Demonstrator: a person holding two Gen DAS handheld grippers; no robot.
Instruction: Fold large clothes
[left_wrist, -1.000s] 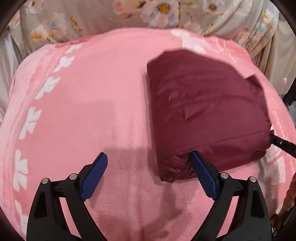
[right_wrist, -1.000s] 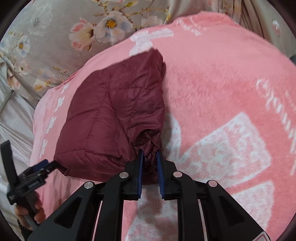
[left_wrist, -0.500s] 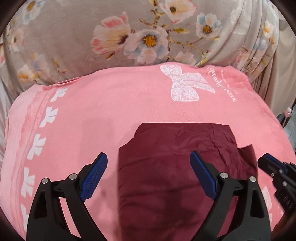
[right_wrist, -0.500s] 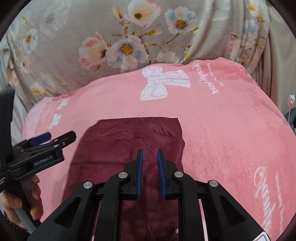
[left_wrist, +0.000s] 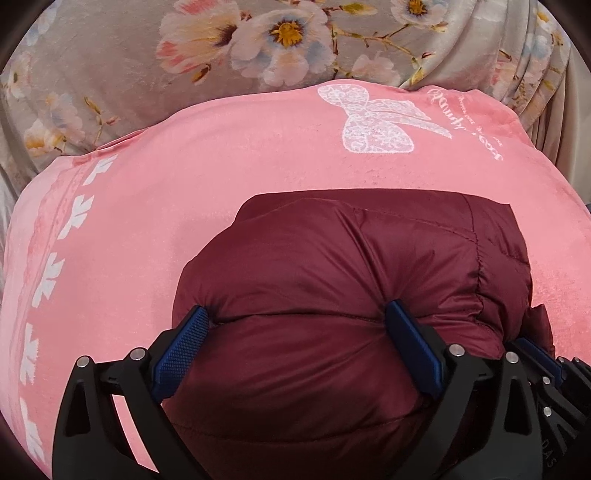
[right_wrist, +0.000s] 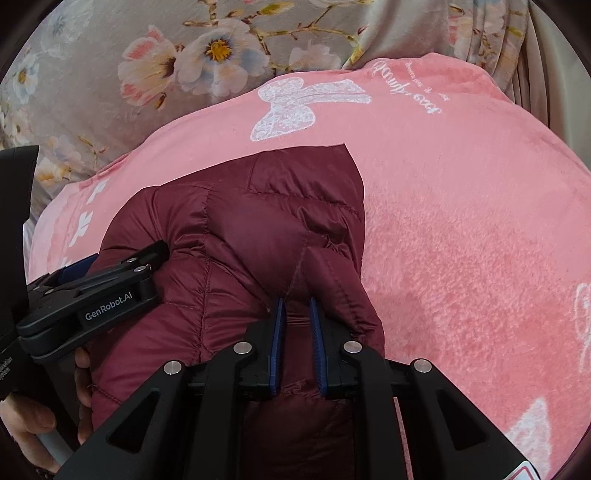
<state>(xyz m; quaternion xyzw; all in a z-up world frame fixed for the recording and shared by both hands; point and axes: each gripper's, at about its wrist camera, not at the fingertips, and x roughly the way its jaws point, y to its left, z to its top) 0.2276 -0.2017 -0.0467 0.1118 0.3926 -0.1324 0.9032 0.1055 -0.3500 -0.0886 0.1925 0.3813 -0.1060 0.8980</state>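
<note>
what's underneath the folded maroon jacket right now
The maroon jacket lies on the pink blanket, which shows all round it. Whatever lies directly beneath is covered.

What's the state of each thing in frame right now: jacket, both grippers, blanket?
maroon puffer jacket: folded into a compact bundle, lying on the blanket
left gripper: jaws wide, just opened further, straddling the jacket's puffed near edge
right gripper: jaws nearly shut, pinching a fold of the jacket
pink blanket: spread flat under the jacket
</note>
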